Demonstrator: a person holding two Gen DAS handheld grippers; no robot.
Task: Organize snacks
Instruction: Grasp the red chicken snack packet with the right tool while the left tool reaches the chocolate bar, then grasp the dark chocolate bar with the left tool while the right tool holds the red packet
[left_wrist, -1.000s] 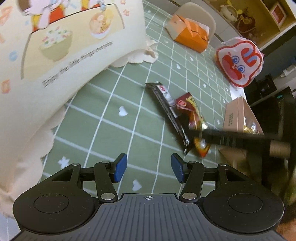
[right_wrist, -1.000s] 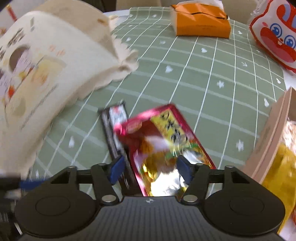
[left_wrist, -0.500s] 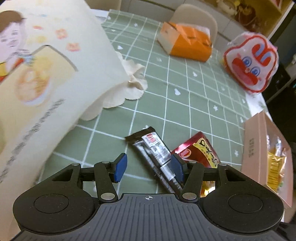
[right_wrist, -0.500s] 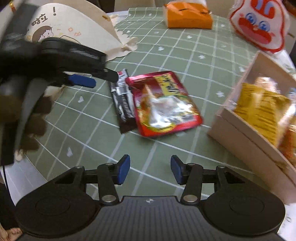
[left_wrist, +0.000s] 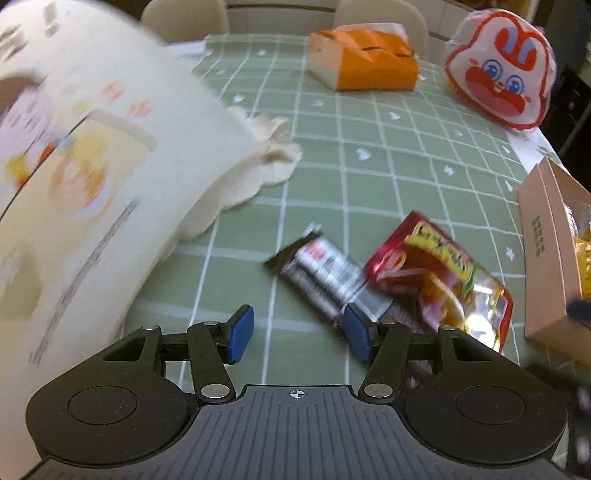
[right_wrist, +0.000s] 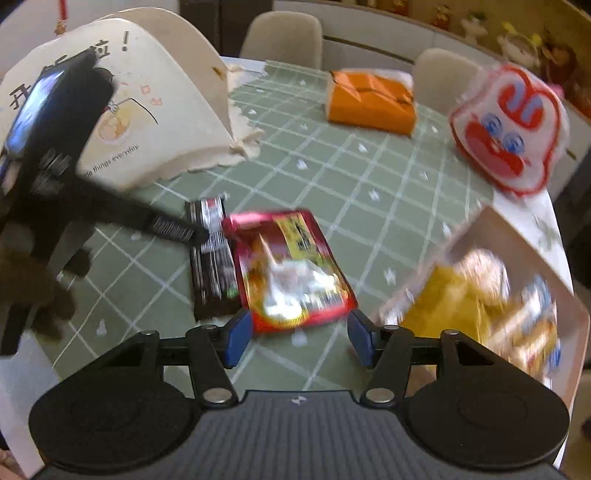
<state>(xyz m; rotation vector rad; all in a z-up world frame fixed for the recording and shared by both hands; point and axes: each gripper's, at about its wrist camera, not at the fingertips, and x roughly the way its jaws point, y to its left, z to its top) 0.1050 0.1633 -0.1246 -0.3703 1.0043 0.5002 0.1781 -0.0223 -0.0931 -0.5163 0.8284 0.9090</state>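
We find two loose snacks on the green checked tabletop (left_wrist: 332, 177): a black wrapped bar (left_wrist: 325, 273) and a red and yellow snack pouch (left_wrist: 443, 273), lying side by side and touching along one long edge. In the left wrist view the bar lies at about 1 o'clock from the left gripper (left_wrist: 298, 334), its near end just beside the right-hand blue pad; its long axis runs from 10 o'clock to 4 o'clock. The jaws of the left gripper stand apart and hold nothing.

In the right wrist view the pouch (right_wrist: 291, 269) lies at 12 o'clock, its near edge just ahead of the right gripper (right_wrist: 299, 338), long axis roughly 11 to 5 o'clock. Those jaws are likewise apart and empty. The bar (right_wrist: 212, 258) sits to the pouch's left, and the left gripper's finger (right_wrist: 166, 225) reaches over its far half.

We judge each gripper nearest to its own item: left to the bar, right to the pouch. The cardboard box (right_wrist: 517, 295), already holding yellow packets, stands at 2 o'clock of the right gripper, near the tabletop edge. The cream printed cover (left_wrist: 92, 177) crowds the left side at 9 to 11 o'clock; open room lies toward 12 o'clock, short of the orange tissue box (left_wrist: 365, 62) and the rabbit-face bag (left_wrist: 502, 70)
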